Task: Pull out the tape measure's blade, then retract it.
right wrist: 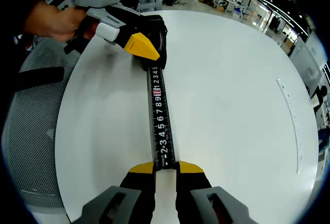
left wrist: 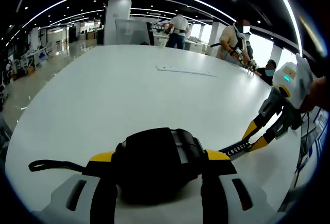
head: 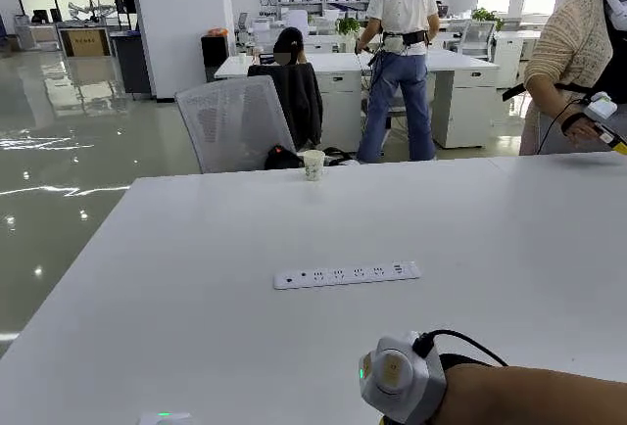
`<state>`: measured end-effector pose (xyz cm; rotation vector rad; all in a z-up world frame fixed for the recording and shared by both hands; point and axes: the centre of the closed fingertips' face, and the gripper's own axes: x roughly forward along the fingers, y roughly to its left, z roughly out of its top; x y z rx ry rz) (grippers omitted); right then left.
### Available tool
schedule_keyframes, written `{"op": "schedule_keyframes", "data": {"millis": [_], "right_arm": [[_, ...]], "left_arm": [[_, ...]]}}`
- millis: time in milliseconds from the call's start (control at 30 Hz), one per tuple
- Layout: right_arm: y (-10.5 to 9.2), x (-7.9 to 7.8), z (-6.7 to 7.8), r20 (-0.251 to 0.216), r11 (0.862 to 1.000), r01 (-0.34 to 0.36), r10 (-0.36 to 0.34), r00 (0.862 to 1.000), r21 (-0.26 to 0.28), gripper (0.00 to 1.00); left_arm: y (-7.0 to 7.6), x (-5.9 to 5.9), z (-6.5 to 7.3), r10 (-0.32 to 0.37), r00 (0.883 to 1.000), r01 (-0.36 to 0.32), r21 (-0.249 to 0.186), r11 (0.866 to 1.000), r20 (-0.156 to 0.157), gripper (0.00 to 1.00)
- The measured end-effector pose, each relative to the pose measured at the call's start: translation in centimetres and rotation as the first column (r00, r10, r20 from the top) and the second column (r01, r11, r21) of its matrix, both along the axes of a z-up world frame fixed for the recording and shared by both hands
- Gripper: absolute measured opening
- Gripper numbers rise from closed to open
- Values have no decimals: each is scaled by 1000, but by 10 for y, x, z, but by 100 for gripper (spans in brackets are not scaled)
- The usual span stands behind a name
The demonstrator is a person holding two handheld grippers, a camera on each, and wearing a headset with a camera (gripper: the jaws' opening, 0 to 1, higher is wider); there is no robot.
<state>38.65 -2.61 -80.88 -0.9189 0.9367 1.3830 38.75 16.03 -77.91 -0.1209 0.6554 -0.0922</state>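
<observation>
The black tape measure case (left wrist: 154, 164) lies on the white table (left wrist: 118, 90), and my left gripper (left wrist: 161, 157) is shut on it, one yellow-tipped jaw on each side. Its black strap (left wrist: 49, 165) trails off to the left. The blade (right wrist: 161, 115) is pulled out a short way, flat over the table, with its numbers facing up. My right gripper (right wrist: 166, 167) is shut on the blade's end. In the right gripper view the case (right wrist: 154, 30) lies at the far end of the blade, held by the left gripper (right wrist: 148, 38). The right gripper (left wrist: 258, 139) enters the left gripper view from the right.
A white power strip (head: 347, 274) lies mid-table, and a paper cup (head: 313, 164) stands at the far edge. A grey mesh chair (head: 235, 121) stands behind the table, and a person (head: 583, 53) is at the far right. The table's near edge borders a mesh chair (right wrist: 26, 131).
</observation>
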Motion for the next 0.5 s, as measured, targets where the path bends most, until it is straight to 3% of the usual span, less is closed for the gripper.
{"op": "schedule_keyframes", "data": {"millis": [500], "right_arm": [[6, -1, -1, 5, 1000, -23, 23, 1000, 16, 12]], "left_arm": [[1, 0, -1, -3, 1000, 3, -1, 1000, -3, 61]]}}
